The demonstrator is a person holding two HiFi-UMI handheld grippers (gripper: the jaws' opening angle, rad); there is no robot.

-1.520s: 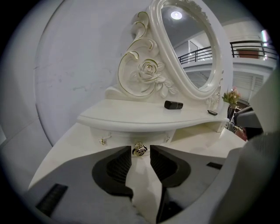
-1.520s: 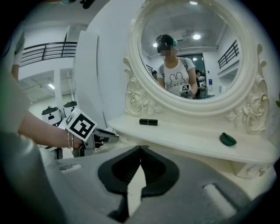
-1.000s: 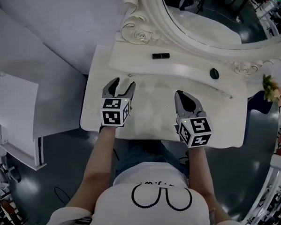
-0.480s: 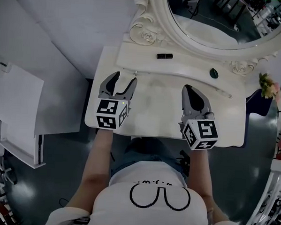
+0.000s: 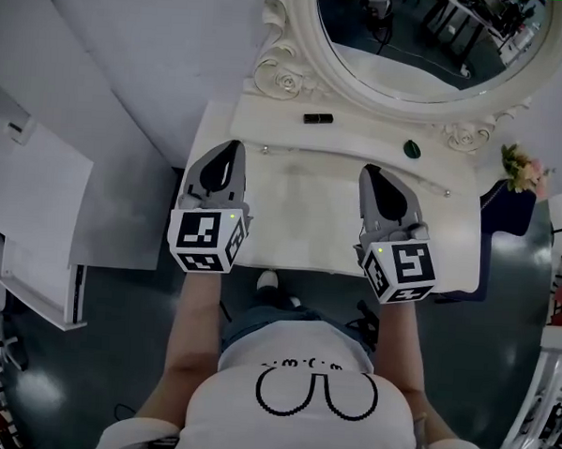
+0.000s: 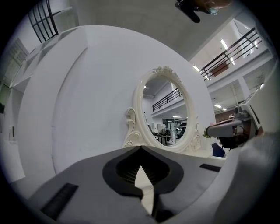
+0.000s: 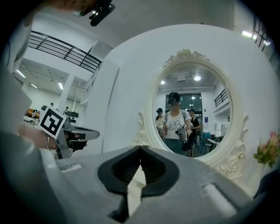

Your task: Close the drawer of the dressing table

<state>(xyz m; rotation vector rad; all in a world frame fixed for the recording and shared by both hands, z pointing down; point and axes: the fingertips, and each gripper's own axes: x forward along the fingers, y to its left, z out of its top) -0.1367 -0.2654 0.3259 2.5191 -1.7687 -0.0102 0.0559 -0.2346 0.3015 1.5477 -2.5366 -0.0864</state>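
Observation:
The white dressing table (image 5: 304,225) lies below me, its oval mirror (image 5: 418,38) at the back. Its drawer front is hidden under the top's near edge, so I cannot tell how the drawer stands. My left gripper (image 5: 234,149) hovers over the left part of the top, jaws shut with nothing between them. Over the right part, my right gripper (image 5: 369,171) is also shut and empty. Both point level toward the mirror (image 6: 166,116), (image 7: 192,118). In the gripper views the tips (image 6: 141,148), (image 7: 141,148) meet.
A small black stick (image 5: 318,118) and a dark round knob-like item (image 5: 412,149) lie on the table's raised back shelf. Flowers (image 5: 519,168) stand at the right end. A white board (image 5: 38,206) leans at the left. The person's shoe (image 5: 268,280) shows under the table's edge.
The left gripper's jaws have gone from wide open to shut. Both grippers have lifted up off the table top toward the camera. The right stays shut.

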